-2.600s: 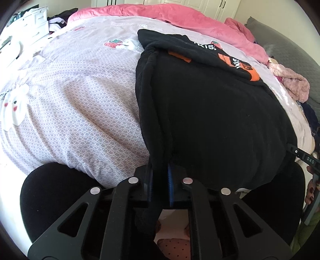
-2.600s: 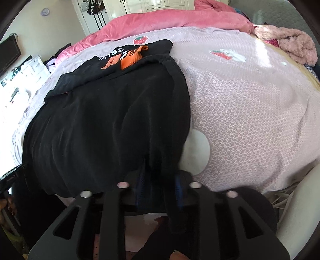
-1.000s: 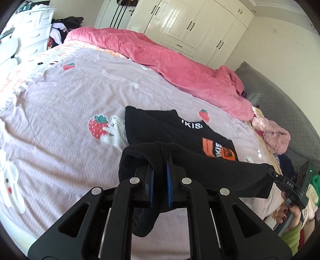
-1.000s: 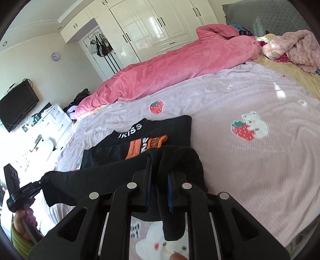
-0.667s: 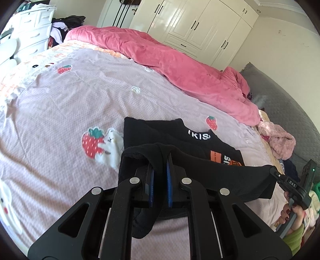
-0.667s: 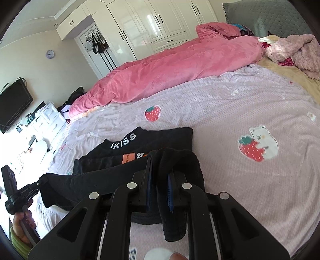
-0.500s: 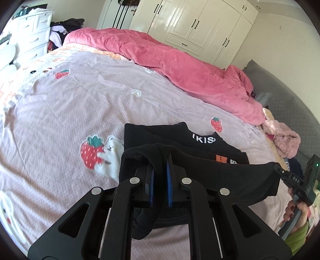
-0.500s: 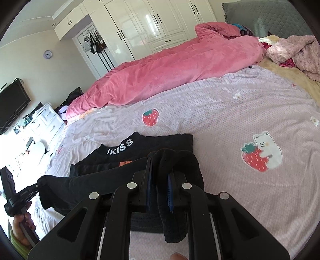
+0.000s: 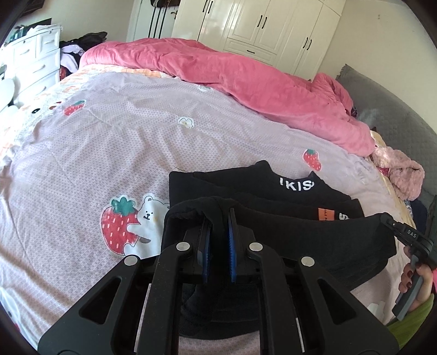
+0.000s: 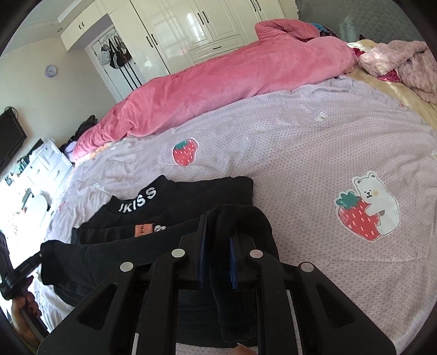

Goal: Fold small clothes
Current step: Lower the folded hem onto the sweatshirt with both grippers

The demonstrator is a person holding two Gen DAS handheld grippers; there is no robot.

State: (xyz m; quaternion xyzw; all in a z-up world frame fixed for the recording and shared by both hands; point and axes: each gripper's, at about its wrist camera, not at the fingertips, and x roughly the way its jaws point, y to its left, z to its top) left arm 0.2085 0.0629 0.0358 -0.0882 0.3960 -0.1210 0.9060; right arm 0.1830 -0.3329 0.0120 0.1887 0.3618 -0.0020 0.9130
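A small black garment (image 9: 300, 232) with white lettering and an orange patch lies on the lilac bedspread (image 9: 109, 153). My left gripper (image 9: 218, 245) is shut on its near left corner, held a little above the bed. My right gripper (image 10: 217, 254) is shut on the near right corner of the garment (image 10: 153, 229). The held edge stretches between the two grippers and is carried over the rest of the garment toward its collar. The right gripper shows at the right edge of the left wrist view (image 9: 401, 232); the left gripper shows at the left edge of the right wrist view (image 10: 24, 267).
A pink duvet (image 9: 245, 79) is heaped along the far side of the bed. A fluffy pink garment (image 10: 404, 62) lies at the far right by a grey headboard (image 9: 396, 114). White drawers (image 9: 35, 60) stand left, wardrobes (image 9: 259, 24) behind.
Both grippers lifted the near edge off the bed's front and carried it forward over the garment. The orange patch is now mostly covered by the folded layer.
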